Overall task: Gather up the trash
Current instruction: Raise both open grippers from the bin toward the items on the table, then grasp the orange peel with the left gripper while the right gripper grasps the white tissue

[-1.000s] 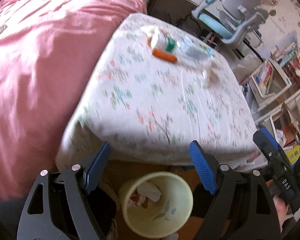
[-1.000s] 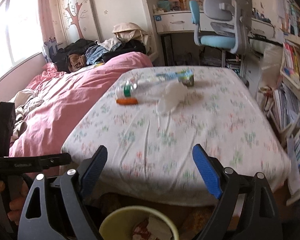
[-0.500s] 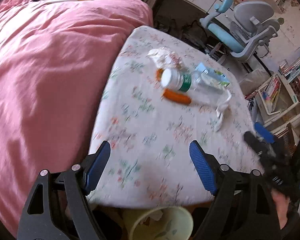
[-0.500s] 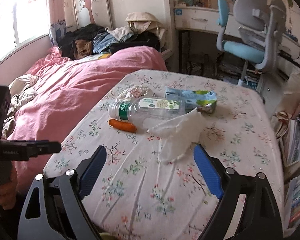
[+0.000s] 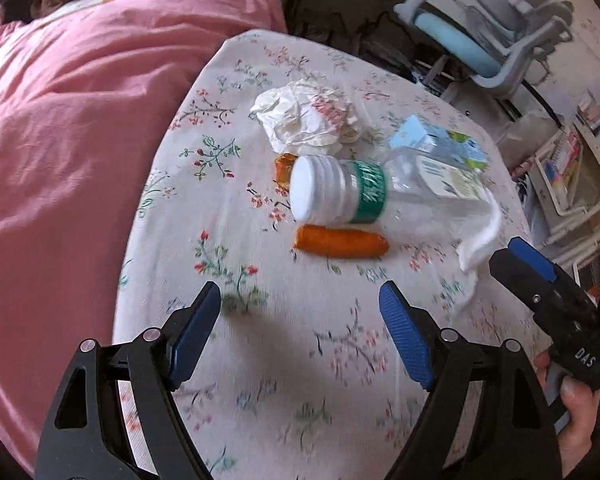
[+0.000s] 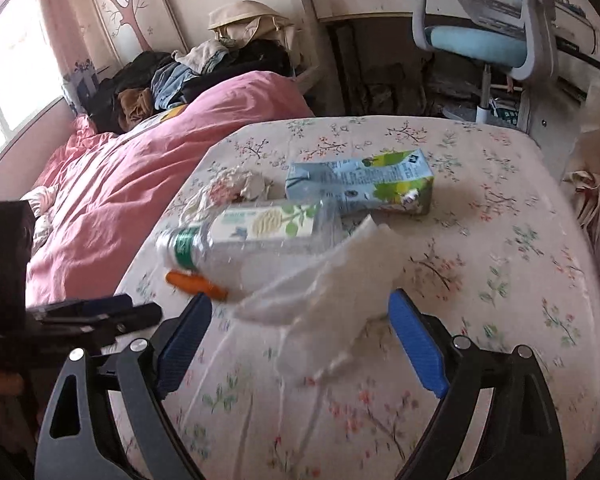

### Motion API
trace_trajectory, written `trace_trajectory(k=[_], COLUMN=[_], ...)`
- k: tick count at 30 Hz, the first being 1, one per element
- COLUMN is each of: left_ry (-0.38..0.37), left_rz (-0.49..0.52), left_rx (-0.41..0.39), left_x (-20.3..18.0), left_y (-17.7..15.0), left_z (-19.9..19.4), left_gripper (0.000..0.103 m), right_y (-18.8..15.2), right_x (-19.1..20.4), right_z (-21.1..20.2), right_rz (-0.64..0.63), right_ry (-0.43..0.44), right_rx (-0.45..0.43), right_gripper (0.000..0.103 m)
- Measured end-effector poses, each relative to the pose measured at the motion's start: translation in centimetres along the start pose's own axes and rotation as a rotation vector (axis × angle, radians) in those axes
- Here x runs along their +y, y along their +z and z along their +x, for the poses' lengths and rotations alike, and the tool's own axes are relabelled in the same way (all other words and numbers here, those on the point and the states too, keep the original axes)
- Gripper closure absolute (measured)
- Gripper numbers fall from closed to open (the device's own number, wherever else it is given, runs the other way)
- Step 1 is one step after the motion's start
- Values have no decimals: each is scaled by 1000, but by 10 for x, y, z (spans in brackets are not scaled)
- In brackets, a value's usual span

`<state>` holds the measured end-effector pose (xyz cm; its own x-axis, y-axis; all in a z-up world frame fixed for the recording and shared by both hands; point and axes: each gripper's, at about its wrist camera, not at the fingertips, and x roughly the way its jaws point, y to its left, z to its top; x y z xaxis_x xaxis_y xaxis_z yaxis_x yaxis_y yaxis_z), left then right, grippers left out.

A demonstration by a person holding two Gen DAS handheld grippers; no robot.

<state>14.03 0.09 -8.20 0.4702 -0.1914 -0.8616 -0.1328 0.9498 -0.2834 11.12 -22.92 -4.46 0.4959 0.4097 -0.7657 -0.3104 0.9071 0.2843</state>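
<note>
Lying clustered toward the floral bedsheet's (image 5: 284,360) far edge are a plastic bottle (image 5: 364,196), carrot (image 5: 340,241), crumpled wrapper (image 5: 308,116), carton (image 6: 360,188) and tissue (image 6: 340,288); left gripper (image 5: 300,316) and right gripper (image 6: 300,320) hover spread wide, empty.

Both hand-held grippers (image 5: 300,334) (image 6: 302,340) advanced over the trash (image 5: 342,196).

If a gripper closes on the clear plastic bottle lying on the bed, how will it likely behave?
The plastic bottle looks empty, so probably light, and its thin clear wall may buckle under the pads. Lying on its side on the floral sheet, it could roll toward the carrot if nudged.
</note>
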Motion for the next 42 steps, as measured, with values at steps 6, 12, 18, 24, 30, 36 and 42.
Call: trace_trajectory(k=[6, 12, 18, 24, 30, 36, 42], left_ry=[37, 86, -50, -115, -133, -87, -46], left_rz=[-7, 130, 176, 234, 224, 287, 326], left_rx=[-54, -71, -14, 46, 82, 48, 28], left_x=[-5, -30, -30, -30, -22, -36, -46], left_y=[20, 25, 20, -5, -22, -32, -36], left_z=[16, 30, 22, 8, 1, 0, -1], left_gripper=[25, 29, 70, 89, 88, 61, 89], right_y=[6, 4, -4, -8, -16, -22, -24], right_x=[-8, -24, -30, -29, -29, -27, -21], right_z=[21, 28, 18, 10, -1, -5, -8], right_rz=[36, 52, 39, 23, 30, 31, 22], right_ry=[-7, 15, 35, 47, 70, 86, 115], right_rx=[49, 115, 131, 119, 109, 123, 124], right_gripper=[18, 45, 83, 87, 88, 88, 88])
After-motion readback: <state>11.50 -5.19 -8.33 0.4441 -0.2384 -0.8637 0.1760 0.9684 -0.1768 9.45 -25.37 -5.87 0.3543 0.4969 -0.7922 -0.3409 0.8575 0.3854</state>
